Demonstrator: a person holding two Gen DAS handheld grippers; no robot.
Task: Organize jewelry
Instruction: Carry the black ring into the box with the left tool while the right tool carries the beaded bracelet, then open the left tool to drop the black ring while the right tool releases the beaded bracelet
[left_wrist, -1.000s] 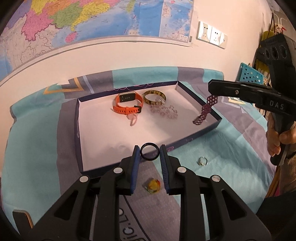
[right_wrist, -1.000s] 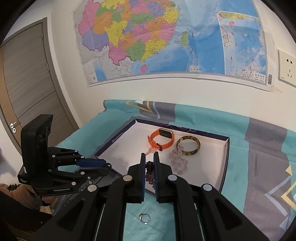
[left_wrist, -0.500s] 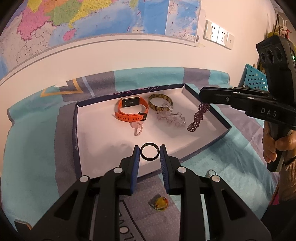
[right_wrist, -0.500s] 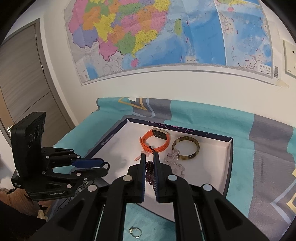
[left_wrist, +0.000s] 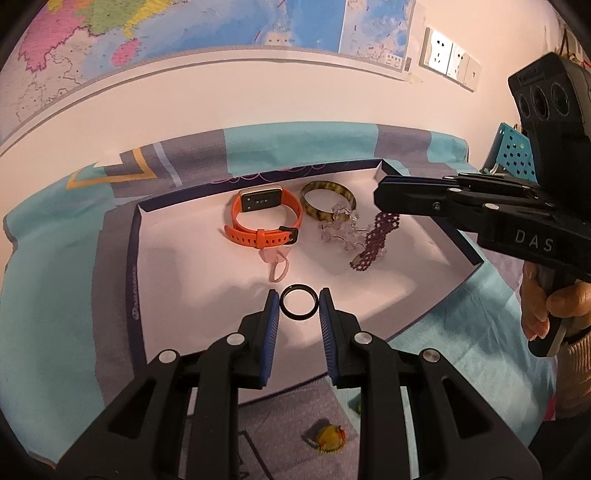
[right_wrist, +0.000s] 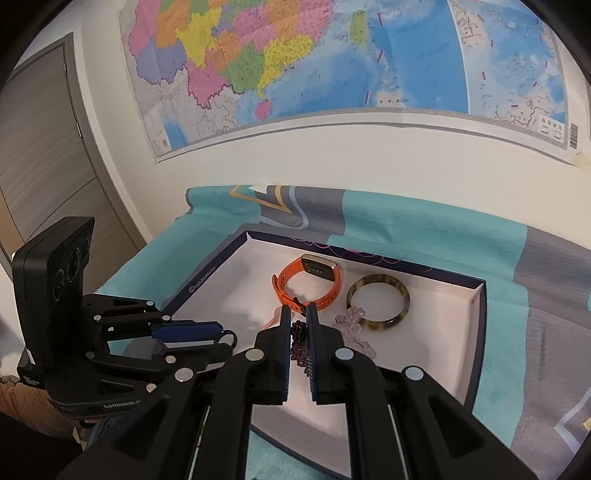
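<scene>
A: Step in hand? Left first.
B: Depositing into white-lined tray (left_wrist: 436, 236). Left gripper (left_wrist: 298, 307): jaws narrowly parted, pinching thin black ring (left_wrist: 298, 305), rigid, glossy, held above tray's near floor. Lowering and release probably next.
A: Already lying inside?
B: Orange rubber watch (left_wrist: 264, 221), mottled hard bangle (left_wrist: 327, 199), clear bead strand (left_wrist: 343, 230).
A: Right?
B: Right gripper (right_wrist: 298, 325): jaws nearly closed on purple beaded bracelet (left_wrist: 375, 238), limp, lace-like, lower end touching tray floor. Slack drop advised beside the beads.
</scene>
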